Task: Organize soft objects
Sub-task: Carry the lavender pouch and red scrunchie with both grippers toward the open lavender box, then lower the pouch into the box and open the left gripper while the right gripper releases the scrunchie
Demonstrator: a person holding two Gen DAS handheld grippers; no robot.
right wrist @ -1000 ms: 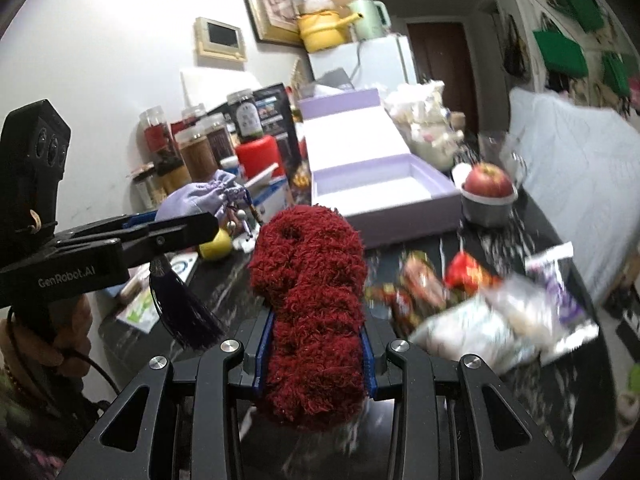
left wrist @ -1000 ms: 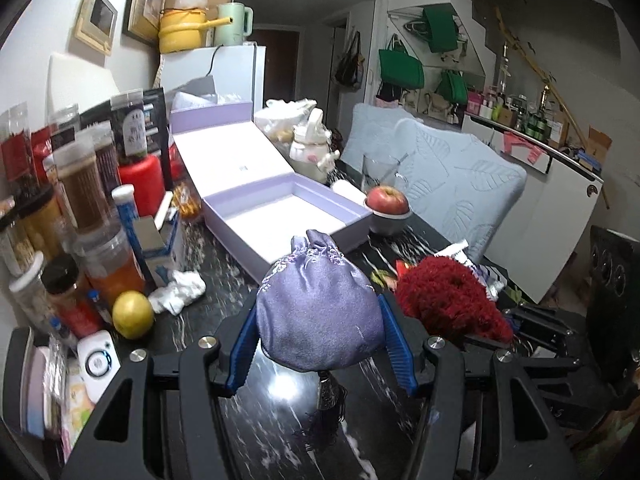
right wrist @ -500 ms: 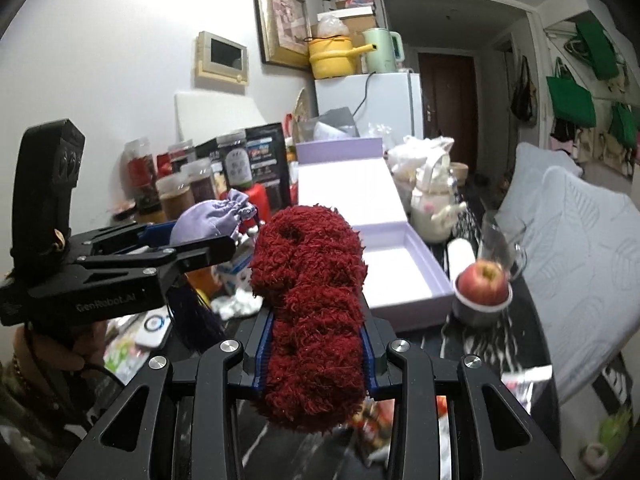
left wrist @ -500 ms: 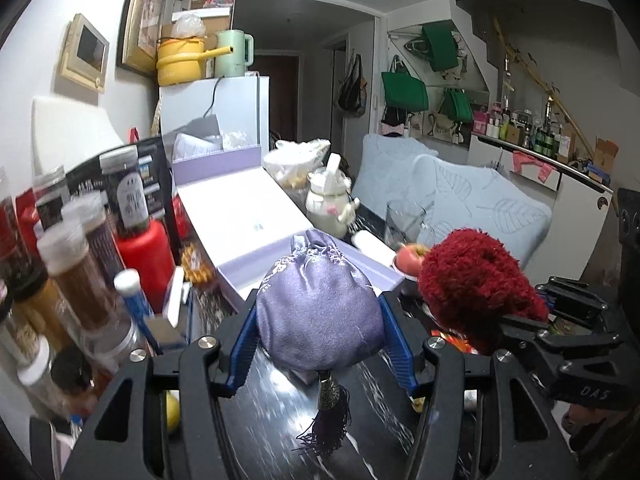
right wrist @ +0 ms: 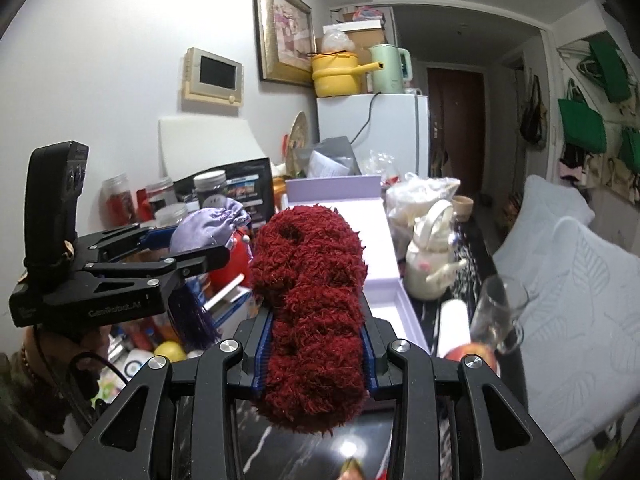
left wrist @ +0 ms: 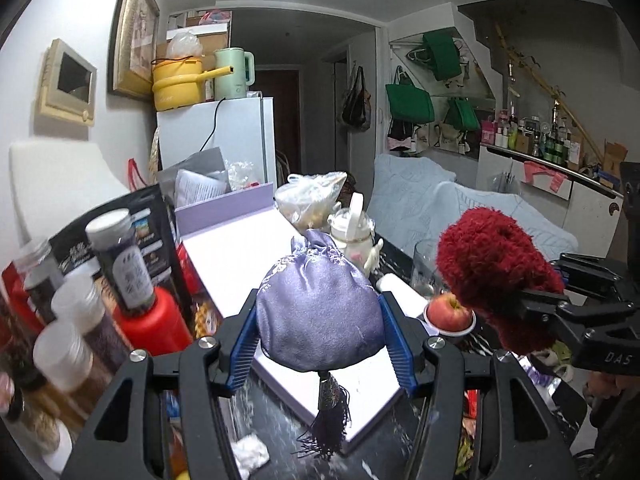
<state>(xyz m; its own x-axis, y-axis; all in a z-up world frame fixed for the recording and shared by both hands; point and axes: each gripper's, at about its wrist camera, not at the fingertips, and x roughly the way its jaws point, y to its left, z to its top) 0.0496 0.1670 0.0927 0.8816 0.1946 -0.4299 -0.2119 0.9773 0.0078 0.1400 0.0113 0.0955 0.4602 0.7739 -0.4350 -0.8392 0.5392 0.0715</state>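
Observation:
My left gripper is shut on a lilac satin drawstring pouch whose dark tassel hangs below it. It hovers over the near end of the open lilac gift box. My right gripper is shut on a fuzzy dark red yarn bundle, held in the air just to the right of the pouch. The red bundle also shows at the right of the left wrist view. In the right wrist view the pouch sits in the left gripper at the left, and the box lies behind the bundle.
Jars and a red canister crowd the table's left side. A white teapot, a glass, an apple in a bowl and a plastic bag stand right of the box. A white fridge rises behind. Cushioned chairs line the right.
Both grippers have risen and moved forward toward the lilac box, each keeping its load. The pouch now hangs over the box's near end and the red bundle is higher beside it.

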